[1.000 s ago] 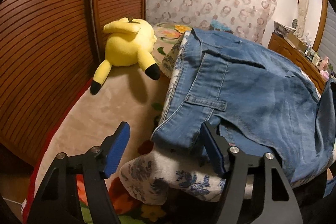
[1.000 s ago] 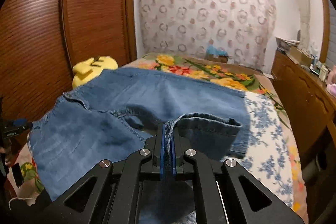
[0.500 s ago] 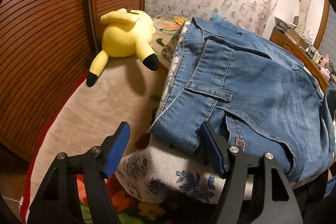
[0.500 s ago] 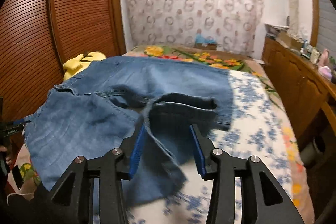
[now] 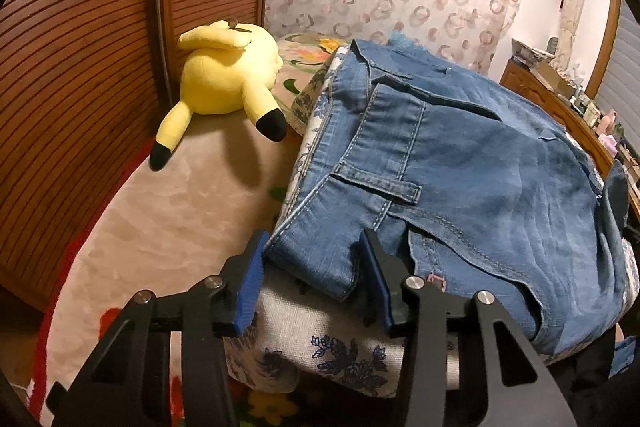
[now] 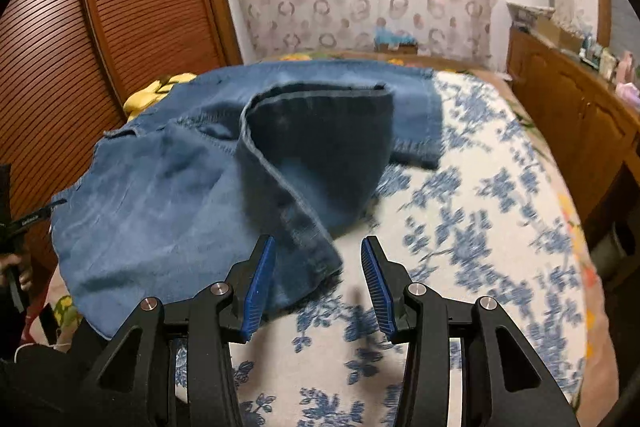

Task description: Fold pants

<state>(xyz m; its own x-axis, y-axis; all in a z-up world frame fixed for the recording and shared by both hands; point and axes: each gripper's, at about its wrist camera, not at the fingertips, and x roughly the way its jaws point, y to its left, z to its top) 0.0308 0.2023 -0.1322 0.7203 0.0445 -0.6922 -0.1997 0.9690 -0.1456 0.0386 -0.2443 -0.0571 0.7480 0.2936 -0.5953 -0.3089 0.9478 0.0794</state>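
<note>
Blue jeans (image 5: 460, 179) lie spread over the floral bed cover (image 5: 320, 343). In the left wrist view the waistband corner (image 5: 316, 259) sits between the blue pads of my left gripper (image 5: 314, 279), whose jaws are closing on it; the denim there lies flat, not pinched. In the right wrist view the jeans (image 6: 160, 195) have one leg (image 6: 320, 147) folded back over the other, dark inside showing. My right gripper (image 6: 320, 283) stands open just in front of that leg's end, and a flap of denim reaches in beside its left pad.
A yellow plush toy (image 5: 228, 79) lies on the beige blanket by the slatted wooden wardrobe (image 5: 80, 67). A wooden dresser (image 6: 568, 115) with small items runs along the right of the bed. A person's hand (image 6: 16, 267) shows at the far left edge.
The right gripper opened and let go of the pant leg, then sank and drew back; the leg dropped onto the bed. The left jaws narrowed around the waistband corner.
</note>
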